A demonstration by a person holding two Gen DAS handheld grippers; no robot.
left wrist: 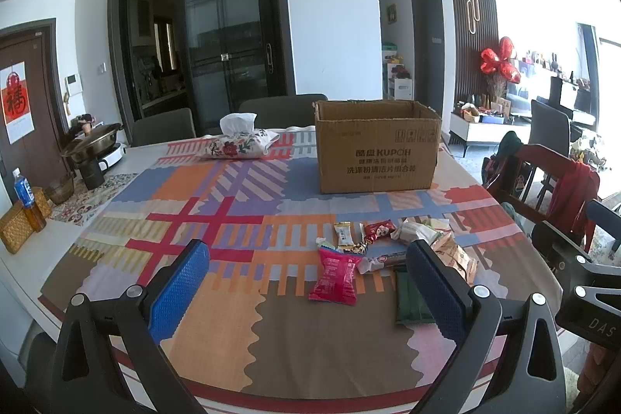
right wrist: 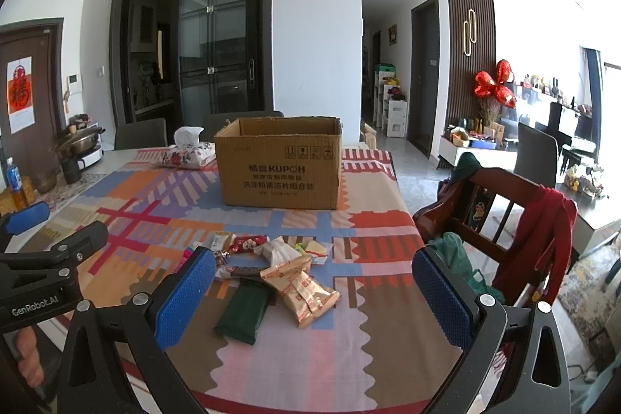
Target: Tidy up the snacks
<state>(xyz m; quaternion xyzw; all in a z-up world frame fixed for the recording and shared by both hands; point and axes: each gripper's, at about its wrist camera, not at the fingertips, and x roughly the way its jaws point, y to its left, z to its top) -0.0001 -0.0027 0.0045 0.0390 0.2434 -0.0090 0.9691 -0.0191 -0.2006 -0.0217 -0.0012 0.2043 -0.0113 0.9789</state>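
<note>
An open brown cardboard box (left wrist: 375,150) (right wrist: 279,167) stands on the patterned tablecloth toward the far side. Nearer lies a loose pile of snack packets: a red pouch (left wrist: 334,276), a dark green packet (right wrist: 243,309) (left wrist: 409,299), beige wrapped packets (right wrist: 306,291) and small candies (right wrist: 242,244). My left gripper (left wrist: 310,291) hovers open above the near cloth, the red pouch lying between its blue pads (left wrist: 176,291). My right gripper (right wrist: 314,297) is open too, low over the pile, with the green and beige packets between its fingers. Neither holds anything.
A floral tissue holder (left wrist: 240,144) sits left of the box. A pot on a cooker (left wrist: 91,142), a bottle (left wrist: 23,191) and wicker boxes (left wrist: 15,231) line the left edge. A wooden chair with red clothing (right wrist: 539,239) stands off the table's right edge.
</note>
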